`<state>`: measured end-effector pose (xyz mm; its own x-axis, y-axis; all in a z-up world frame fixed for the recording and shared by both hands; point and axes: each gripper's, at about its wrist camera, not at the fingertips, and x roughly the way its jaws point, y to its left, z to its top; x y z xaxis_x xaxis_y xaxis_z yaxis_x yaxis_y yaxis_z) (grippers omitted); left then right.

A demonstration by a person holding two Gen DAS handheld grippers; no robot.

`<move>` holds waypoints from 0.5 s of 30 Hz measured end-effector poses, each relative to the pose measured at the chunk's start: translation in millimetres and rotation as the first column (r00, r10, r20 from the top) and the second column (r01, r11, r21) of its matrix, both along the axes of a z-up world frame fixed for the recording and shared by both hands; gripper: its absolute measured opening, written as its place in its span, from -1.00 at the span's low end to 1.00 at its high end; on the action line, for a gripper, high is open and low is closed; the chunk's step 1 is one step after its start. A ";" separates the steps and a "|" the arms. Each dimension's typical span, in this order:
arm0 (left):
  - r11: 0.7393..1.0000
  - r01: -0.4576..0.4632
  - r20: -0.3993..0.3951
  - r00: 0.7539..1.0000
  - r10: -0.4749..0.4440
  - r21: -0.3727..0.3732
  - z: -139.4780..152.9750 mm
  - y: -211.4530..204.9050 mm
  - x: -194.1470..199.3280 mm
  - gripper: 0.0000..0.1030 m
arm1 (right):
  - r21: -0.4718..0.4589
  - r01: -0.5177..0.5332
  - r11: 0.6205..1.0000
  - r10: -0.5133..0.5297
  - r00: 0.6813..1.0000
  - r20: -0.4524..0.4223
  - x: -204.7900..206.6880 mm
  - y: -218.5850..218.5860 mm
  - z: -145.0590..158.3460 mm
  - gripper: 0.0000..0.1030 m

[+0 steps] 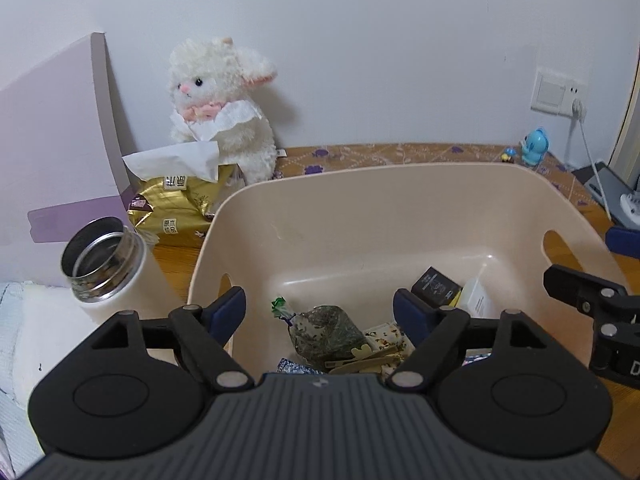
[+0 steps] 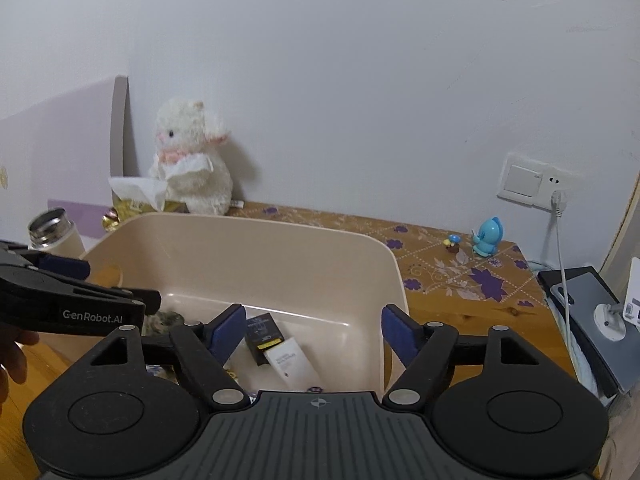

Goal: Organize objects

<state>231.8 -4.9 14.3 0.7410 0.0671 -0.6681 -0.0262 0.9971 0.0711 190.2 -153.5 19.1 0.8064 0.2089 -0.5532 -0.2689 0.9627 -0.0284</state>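
A beige plastic bin (image 1: pixel 360 208) (image 2: pixel 256 248) stands on the wooden table. Inside lie a greenish snack bag (image 1: pixel 326 332), a black box (image 1: pixel 434 286) (image 2: pixel 262 334), a white box (image 1: pixel 478 300) (image 2: pixel 292 362), a floral pouch (image 1: pixel 386 336) and wooden clips (image 1: pixel 364 358). My left gripper (image 1: pixel 320 312) is open and empty, low over the bin's near side. My right gripper (image 2: pixel 314 330) is open and empty over the bin's right part. The left gripper also shows in the right wrist view (image 2: pixel 80 300).
An open white thermos (image 1: pixel 108 268) (image 2: pixel 54 232) stands left of the bin. A gold tissue pack (image 1: pixel 176 204) and a white plush rabbit (image 1: pixel 220 108) (image 2: pixel 192 160) are behind it. A blue toy (image 2: pixel 488 238) (image 1: pixel 536 146) and a wall socket (image 2: pixel 532 180) are at the right.
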 end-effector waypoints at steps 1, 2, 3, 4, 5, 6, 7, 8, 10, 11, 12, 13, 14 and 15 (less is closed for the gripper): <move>1.000 -0.001 0.003 1.000 0.001 -0.006 2.0 0.3 -3.5 0.63 | 0.006 0.004 1.000 -0.004 1.000 0.008 -5.1 -1.0 1.5 0.52; 1.000 -0.003 0.003 1.000 0.003 -0.010 3.7 0.6 -7.0 0.63 | 0.010 0.006 1.000 -0.007 1.000 0.015 -9.7 -1.7 2.7 0.54; 1.000 -0.006 0.006 1.000 0.006 -0.013 5.0 0.6 -11.1 0.63 | 0.012 0.008 1.000 -0.008 1.000 0.020 -14.3 -1.9 3.7 0.55; 1.000 -0.008 0.014 1.000 0.008 -0.014 6.6 0.5 -16.2 0.63 | 0.017 0.010 1.000 -0.010 1.000 0.024 -19.4 -2.9 5.0 0.55; 1.000 -0.011 0.022 1.000 0.011 -0.013 8.1 -0.1 -21.6 0.63 | 0.026 0.009 1.000 -0.010 1.000 0.026 -24.0 -3.9 6.1 0.56; 1.000 -0.013 0.033 0.999 0.013 -0.010 9.7 -0.8 -27.7 0.63 | 0.040 0.007 0.999 -0.008 1.000 0.027 -28.7 -5.3 7.0 0.56; 1.000 -0.015 0.043 0.999 0.016 -0.009 11.0 -1.0 -33.0 0.63 | 0.051 0.006 0.999 -0.007 1.000 0.027 -32.5 -6.1 7.7 0.56; 1.000 -0.017 0.052 0.998 0.018 -0.010 12.2 -1.3 -38.9 0.63 | 0.061 0.002 0.998 -0.004 1.000 0.026 -36.5 -8.1 8.2 0.56; 1.000 -0.020 0.068 0.997 0.021 -0.021 14.3 -1.7 -51.6 0.63 | 0.068 -0.005 0.998 0.003 1.000 0.027 -45.5 -11.3 9.4 0.56; 0.999 -0.021 0.074 0.997 0.023 -0.025 15.4 -1.3 -56.3 0.63 | 0.069 -0.010 0.998 0.008 1.000 0.031 -50.5 -12.6 10.0 0.56; 0.999 -0.021 0.081 0.996 0.023 -0.029 16.9 -1.5 -61.9 0.63 | 0.069 -0.014 0.998 0.012 0.999 0.034 -55.3 -13.6 10.4 0.56; 0.999 -0.020 0.088 0.996 0.023 -0.033 18.5 -2.1 -67.8 0.63 | 0.067 -0.018 0.998 0.015 0.999 0.040 -61.6 -14.3 11.2 0.56; 0.999 -0.018 0.094 0.995 0.021 -0.034 20.1 -2.3 -73.3 0.63 | 0.067 -0.020 0.998 0.017 0.999 0.046 -67.3 -15.1 12.0 0.56; 0.999 -0.018 0.100 0.995 0.021 -0.034 21.8 -2.7 -78.3 0.63 | 0.066 -0.022 0.998 0.018 0.998 0.053 -72.9 -16.1 13.0 0.56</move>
<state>153.5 -7.6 36.1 0.8033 0.0615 -0.5924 -0.0510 0.9981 0.0345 117.3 -169.6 32.1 0.8291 0.2602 -0.4948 -0.2879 0.9574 0.0211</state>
